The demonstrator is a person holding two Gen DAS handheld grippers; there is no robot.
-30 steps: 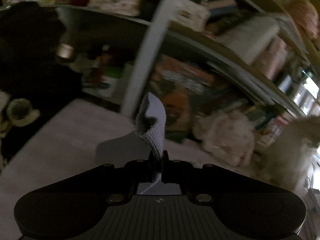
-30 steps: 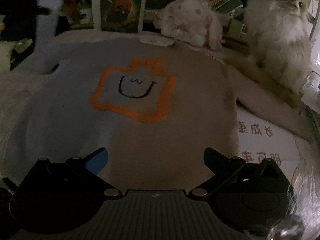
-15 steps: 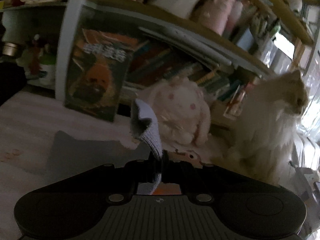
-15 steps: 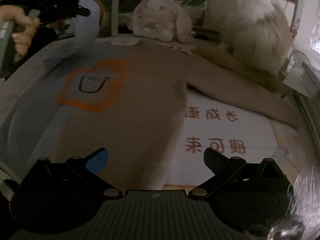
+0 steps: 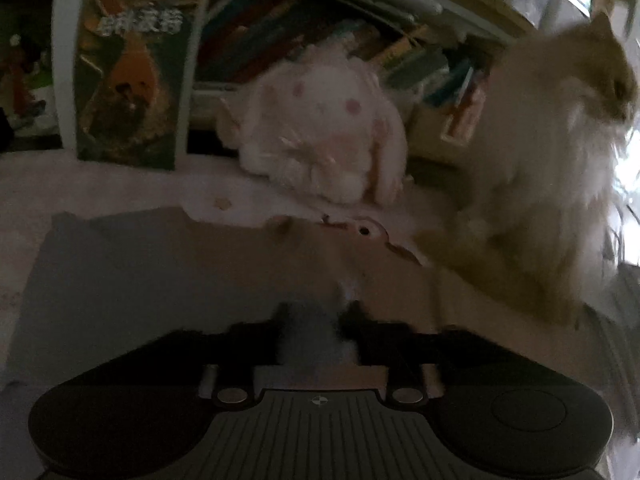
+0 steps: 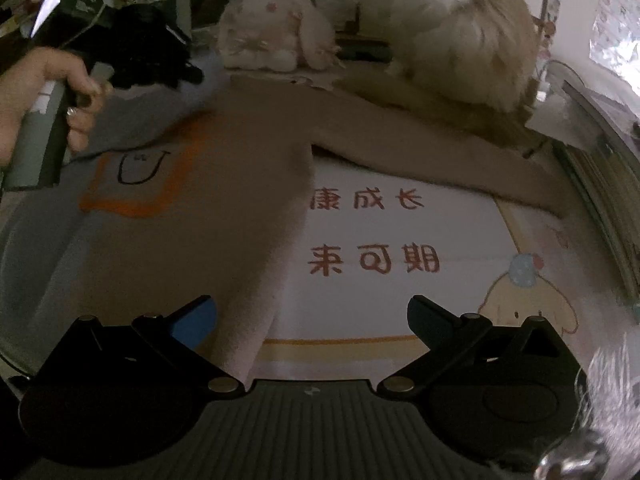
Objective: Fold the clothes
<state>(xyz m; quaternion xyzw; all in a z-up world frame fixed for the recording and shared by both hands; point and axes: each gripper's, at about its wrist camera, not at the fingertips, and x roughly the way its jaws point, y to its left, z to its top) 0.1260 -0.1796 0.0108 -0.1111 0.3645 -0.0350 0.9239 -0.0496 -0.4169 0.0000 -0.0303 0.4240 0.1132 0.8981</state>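
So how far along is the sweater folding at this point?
Early on. One sleeve has been brought across the sweater body; the left gripper has just been opening, with its cuff between the fingers. The other sleeve lies stretched toward the cat, and the right gripper hangs open over the hem. That sleeve and the body fold remain.

both views are dim and grainy. bright light is admitted at the far right edge of the left wrist view, where the cat [image 5: 560, 152] is washed out. that whole view is smeared by motion blur; the fingers [image 5: 356, 320] are rendered as dark smudges. the right wrist view is sharper, with glare at its right rim. straight lines are bowed by fisheye distortion towards the edges.
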